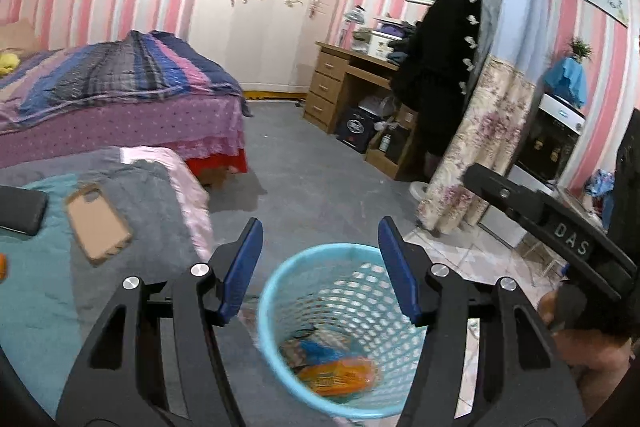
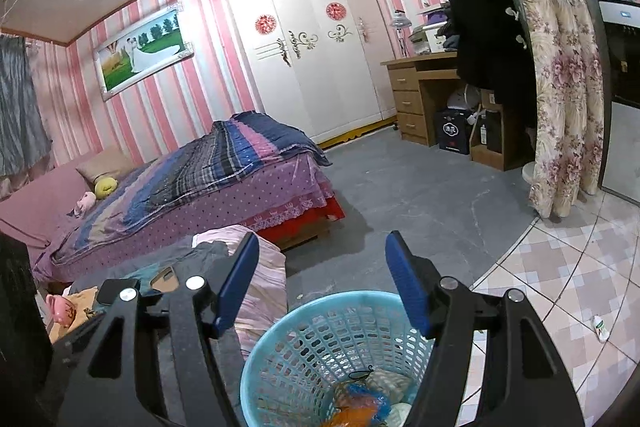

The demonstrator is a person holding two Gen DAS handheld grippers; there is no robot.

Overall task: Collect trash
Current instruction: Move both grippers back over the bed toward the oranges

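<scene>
Lying on the teal-and-grey bedding at far left are a dark phone and a tan phone case. Further right, the left gripper hangs wide open and empty over the blue mesh bin, where orange and blue wrappers lie. Rightmost, the right gripper is likewise spread and empty above that bin.

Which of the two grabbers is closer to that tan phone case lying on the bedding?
Left. The left gripper hangs over the blue basket, with the phone case just to its left. The right gripper sees the case farther off.
</scene>
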